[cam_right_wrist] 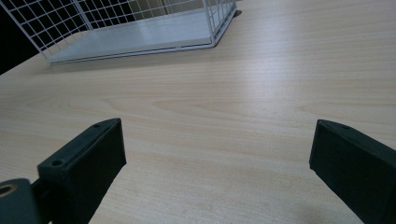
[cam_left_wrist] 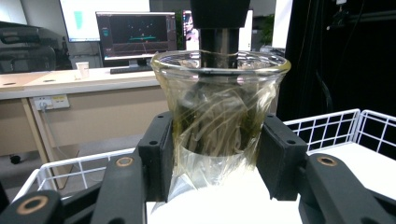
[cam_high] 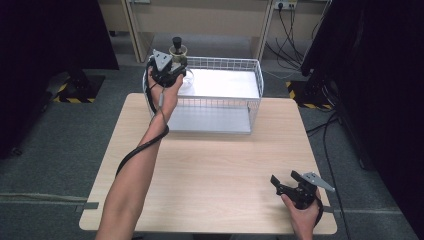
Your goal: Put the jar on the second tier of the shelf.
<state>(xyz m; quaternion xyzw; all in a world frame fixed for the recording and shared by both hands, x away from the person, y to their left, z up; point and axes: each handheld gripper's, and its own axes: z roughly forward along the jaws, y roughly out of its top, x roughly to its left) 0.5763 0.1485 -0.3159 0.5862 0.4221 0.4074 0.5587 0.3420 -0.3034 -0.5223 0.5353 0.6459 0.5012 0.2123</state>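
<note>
High view: wooden worktop [cam_high: 210, 170], white wire basket [cam_high: 235, 65] at far edge. Left claw [cam_high: 172, 70] clamped on glass beaker [cam_left_wrist: 219, 116] over basket's left end; fragile, slippery, likely light, best gripped mid-wall. Right claw [cam_high: 287, 182] spread apart, empty, low over worktop.

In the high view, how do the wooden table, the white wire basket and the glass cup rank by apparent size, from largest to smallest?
1. Wooden table, clearly largest.
2. White wire basket, at the table's far edge.
3. Glass cup, held by the left gripper, smallest; it sits farthest from the camera, yet the order is not in doubt.
</note>
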